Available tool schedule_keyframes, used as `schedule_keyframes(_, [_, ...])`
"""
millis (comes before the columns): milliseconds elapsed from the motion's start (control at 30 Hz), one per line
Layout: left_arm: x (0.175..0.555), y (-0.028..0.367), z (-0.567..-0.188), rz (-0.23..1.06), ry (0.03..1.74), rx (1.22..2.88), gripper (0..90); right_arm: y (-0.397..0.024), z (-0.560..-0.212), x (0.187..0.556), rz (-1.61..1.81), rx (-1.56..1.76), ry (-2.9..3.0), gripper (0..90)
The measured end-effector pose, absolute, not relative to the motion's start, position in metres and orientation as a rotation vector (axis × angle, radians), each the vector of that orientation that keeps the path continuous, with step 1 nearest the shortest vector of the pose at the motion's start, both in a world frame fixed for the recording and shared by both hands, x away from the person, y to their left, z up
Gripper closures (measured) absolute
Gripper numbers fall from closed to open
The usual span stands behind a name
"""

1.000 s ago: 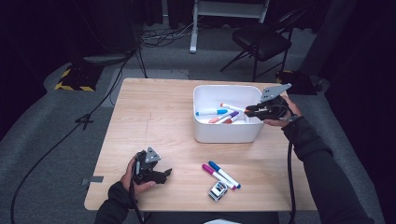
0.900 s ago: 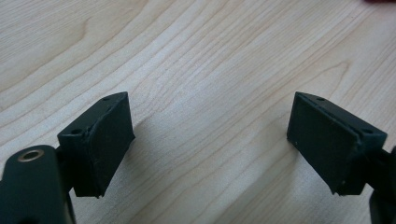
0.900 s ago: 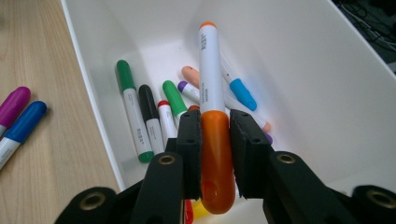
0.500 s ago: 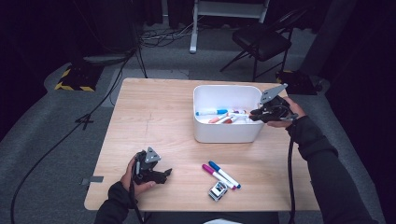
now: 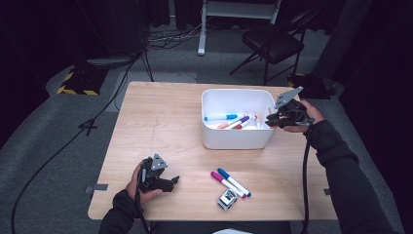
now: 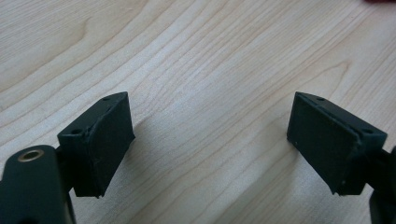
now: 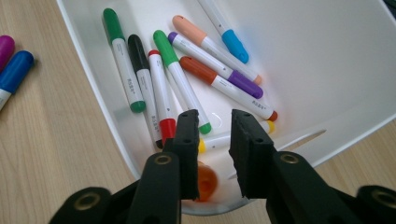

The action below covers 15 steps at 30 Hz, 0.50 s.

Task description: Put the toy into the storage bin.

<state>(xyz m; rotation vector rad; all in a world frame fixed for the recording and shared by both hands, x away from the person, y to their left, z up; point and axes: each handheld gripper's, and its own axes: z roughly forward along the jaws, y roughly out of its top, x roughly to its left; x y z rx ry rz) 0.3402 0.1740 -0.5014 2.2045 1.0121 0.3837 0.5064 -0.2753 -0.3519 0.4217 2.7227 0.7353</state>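
Right claw (image 7: 212,140) over white bin (image 5: 236,139), jaws slightly apart, just opening, orange marker (image 7: 206,181) dropped below. Remaining markers (image 5: 230,182) on desk (image 5: 160,122) nearer left claw (image 5: 165,183), open, empty.

The left half of the table (image 5: 160,122), from the far-left corner down toward the near edge, is bare wood and open to a hand. The white bin (image 5: 237,122) blocks the far-right part, its walls standing above the top; markers (image 7: 187,79) crowd its floor, leaving only its blue-capped end free. Near the near edge, two loose markers (image 5: 230,182) and a small clip (image 5: 226,199) lie close together. A bare strip runs between them and the bin.
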Motion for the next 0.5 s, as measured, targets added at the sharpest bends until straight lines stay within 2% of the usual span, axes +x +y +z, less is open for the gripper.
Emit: schedule_keyframes(500, [0.34,0.174,-0.501,0.384,1.012,2.204,14.7,-0.289,-0.333,0.48,1.059,0.472,2.567,60.4])
